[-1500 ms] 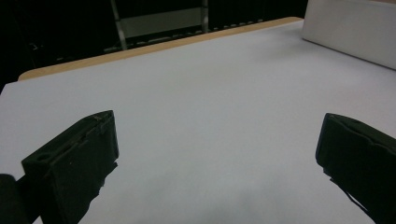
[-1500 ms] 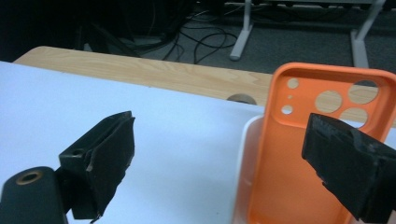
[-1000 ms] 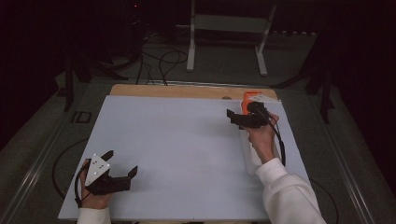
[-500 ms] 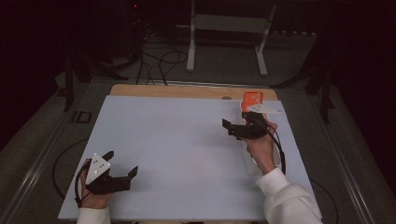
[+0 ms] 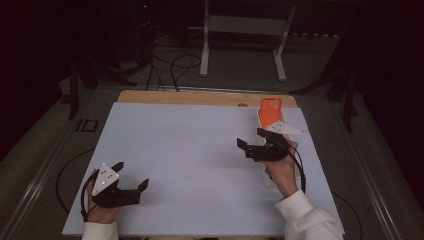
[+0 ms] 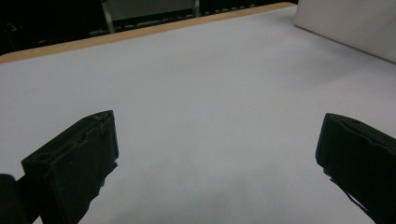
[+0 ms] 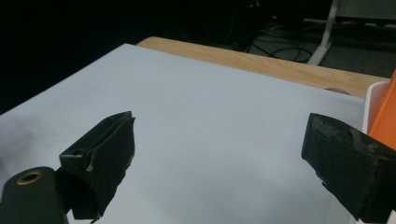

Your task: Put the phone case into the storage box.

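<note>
Hand-held grippers: two; orange case point(image 5: 270, 111): one.

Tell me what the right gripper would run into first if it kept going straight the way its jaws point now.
Probably nothing for now. The right gripper points left across the bare white sheet, and its open jaws frame only that sheet, then the wooden table edge. The orange phone case lies off to the side, out of line.

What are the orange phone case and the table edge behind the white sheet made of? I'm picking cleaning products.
Orange phone case: probably matte silicone or soft plastic, with even colour, no glare and a camera cutout. Table edge: light wood or wood-look laminate, with a tan, faintly grained strip; which one cannot be told.
</note>
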